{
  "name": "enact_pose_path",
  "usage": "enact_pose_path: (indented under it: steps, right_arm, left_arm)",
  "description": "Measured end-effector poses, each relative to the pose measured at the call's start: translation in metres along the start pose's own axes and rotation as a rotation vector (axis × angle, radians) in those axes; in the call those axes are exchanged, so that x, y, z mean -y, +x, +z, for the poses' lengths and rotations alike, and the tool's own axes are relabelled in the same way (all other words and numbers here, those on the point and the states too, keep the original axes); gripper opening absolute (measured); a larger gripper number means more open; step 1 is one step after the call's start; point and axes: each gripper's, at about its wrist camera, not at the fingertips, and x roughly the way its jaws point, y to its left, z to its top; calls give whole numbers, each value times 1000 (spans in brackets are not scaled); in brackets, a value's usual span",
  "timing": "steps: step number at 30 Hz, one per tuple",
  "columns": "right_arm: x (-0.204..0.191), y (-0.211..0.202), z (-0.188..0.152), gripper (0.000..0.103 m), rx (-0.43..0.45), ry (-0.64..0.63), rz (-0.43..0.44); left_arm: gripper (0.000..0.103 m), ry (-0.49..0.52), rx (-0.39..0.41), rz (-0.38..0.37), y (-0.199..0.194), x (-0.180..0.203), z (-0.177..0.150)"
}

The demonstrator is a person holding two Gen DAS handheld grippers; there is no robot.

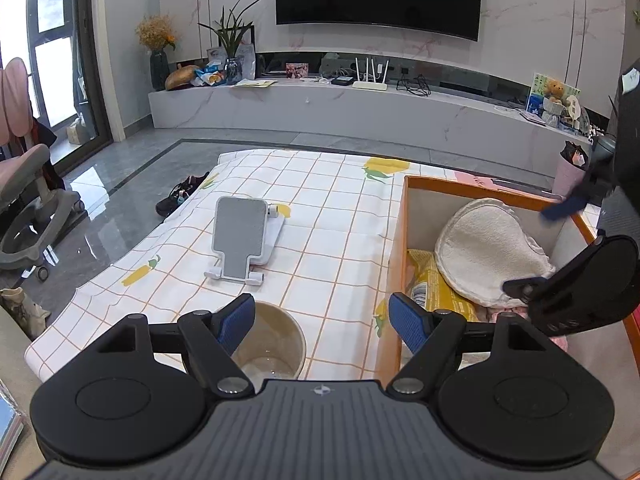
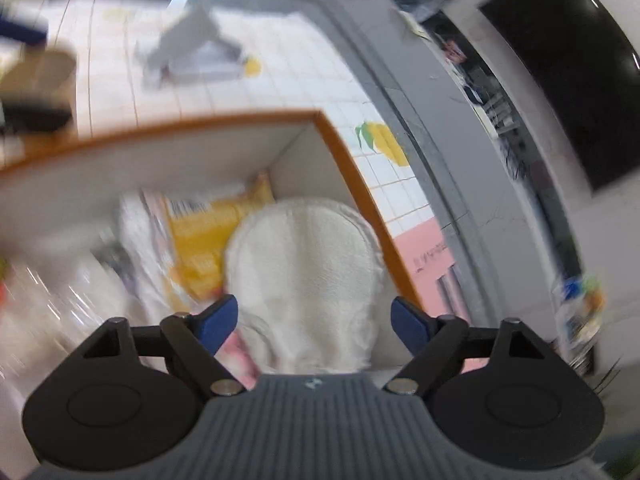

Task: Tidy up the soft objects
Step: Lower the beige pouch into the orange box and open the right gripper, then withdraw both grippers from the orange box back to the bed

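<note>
- Nearest in the left wrist view, the left gripper (image 1: 322, 322) hangs with its jaws spread wide and nothing between them, above a beige cup (image 1: 272, 344) that stands at the near edge of the table (image 1: 332, 216).
- In the right wrist view, the right gripper (image 2: 314, 318) has its jaws parted; the white cloth pad (image 2: 308, 264) lies between the blue fingertips (image 2: 218, 320) but neither pad presses on it, so I read it as let go.
- The cloth pad rests inside the orange-rimmed box (image 1: 404, 216) at the table's right side, leaning on the box's far wall and overlapping a yellow packet (image 1: 432, 284); something pink lies under its near edge.
- Handling, as a judgement: the pad looks light, limp and fluffy, not fragile or slippery. It should fold under its own weight, so a pinch on the stitched rim would hold better than one on the thick middle.
- Further off, a grey phone stand (image 1: 242, 236) sits near the middle of the table, well apart from the box.
- The right wrist view is blurred, so finer detail inside the box cannot be told.
</note>
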Motion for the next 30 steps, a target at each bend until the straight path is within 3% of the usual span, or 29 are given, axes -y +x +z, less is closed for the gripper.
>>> enact_pose_path:
  steps: [1,2,3,6,14,17,19,22,25,30]
  right_arm:
    - [1,-1,0,45,1,63,35]
    - [1,2,-1,14,-6,127,74]
    - [1,6,0,1,-25,188,110]
    - [-2,32,-3,0,-100,304,162]
    - [12,66,-7,4,-186,433,2]
    - [26,60,-8,6,-167,553,69]
    - [28,54,-5,6,-136,540,30]
    - [20,76,-2,4,-237,467,-45]
    - [18,101,-15,0,-291,542,21]
    - [17,101,-17,0,-280,566,30]
  left_arm:
    - [90,4,-4,-2,0,1,0]
    - [90,7,-7,-4,0,1,0]
    - [90,9,-9,-6,0,1,0]
    - [90,13,-13,-14,-1,2,-1]
    - [90,-30,-36,-55,5,-7,2]
    - [90,-42,-41,-65,6,-9,3]
    - [90,-53,-46,-67,7,-10,3]
    - [90,-48,-42,-62,7,-8,3]
    - [90,-39,-38,-56,5,-6,2]
    - [90,-33,-37,-54,4,-2,2]
